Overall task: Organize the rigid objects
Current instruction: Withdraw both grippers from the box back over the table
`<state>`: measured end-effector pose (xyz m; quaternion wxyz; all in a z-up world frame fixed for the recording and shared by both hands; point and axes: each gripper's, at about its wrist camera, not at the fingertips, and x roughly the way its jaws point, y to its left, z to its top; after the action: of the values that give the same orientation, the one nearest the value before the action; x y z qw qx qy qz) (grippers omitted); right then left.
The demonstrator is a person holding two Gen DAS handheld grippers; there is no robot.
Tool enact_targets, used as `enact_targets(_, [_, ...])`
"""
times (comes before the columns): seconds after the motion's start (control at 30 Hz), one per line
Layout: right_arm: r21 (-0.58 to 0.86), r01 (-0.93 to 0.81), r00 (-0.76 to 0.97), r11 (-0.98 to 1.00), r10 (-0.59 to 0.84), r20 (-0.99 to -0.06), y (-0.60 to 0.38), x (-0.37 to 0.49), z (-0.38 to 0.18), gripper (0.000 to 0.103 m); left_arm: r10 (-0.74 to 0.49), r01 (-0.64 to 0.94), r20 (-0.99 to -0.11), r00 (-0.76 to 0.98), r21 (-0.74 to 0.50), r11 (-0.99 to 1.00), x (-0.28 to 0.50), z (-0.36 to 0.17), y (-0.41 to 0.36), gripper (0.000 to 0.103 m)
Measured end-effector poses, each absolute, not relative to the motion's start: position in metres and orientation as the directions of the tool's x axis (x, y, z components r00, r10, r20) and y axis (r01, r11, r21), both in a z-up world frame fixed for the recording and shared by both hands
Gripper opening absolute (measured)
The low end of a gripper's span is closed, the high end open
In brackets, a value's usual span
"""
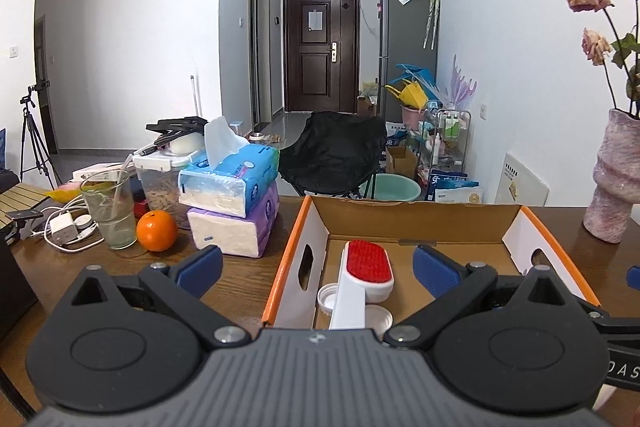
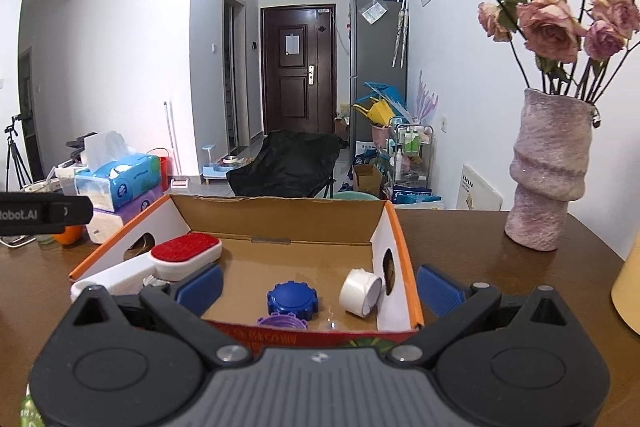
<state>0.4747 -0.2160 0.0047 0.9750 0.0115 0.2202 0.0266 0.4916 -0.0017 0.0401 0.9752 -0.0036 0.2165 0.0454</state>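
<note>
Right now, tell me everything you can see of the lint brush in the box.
The lint brush lies flat in the left part of the cardboard box, red pad upward. It has a white, hard-plastic-looking body, an oval red fabric-like pad at its far end, and a flat white handle running toward the near left corner. In the left wrist view the handle lies over two white round lids. In the right wrist view it is seen again beside the left wall. Neither gripper touches it.

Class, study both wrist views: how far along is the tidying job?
Done: the lint brush, blue cap, purple cap and tape roll sit in the cardboard box. In hand: nothing; left tongs and right tongs are open. Left: perhaps nothing; no other loose rigid items stand out.
</note>
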Motion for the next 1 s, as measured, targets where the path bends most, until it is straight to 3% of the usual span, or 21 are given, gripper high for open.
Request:
enact_targets(0.47, [0.022,-0.037,0.914,0.999,0.043,-0.403,-0.224,0.413,0.012,0.103,0.051,-0.057,-0.412,0.910,-0.004,0.998,0.429,0.045,0.004,0.103])
enact_targets(1.0, [0.009,-0.052,0.884,0.999,0.050,-0.464,-0.223,0.340,-0.018,0.103,0.035,-0.033,-0.460,0.887,0.013,0.999,0.367,0.021,0.021,0.103])
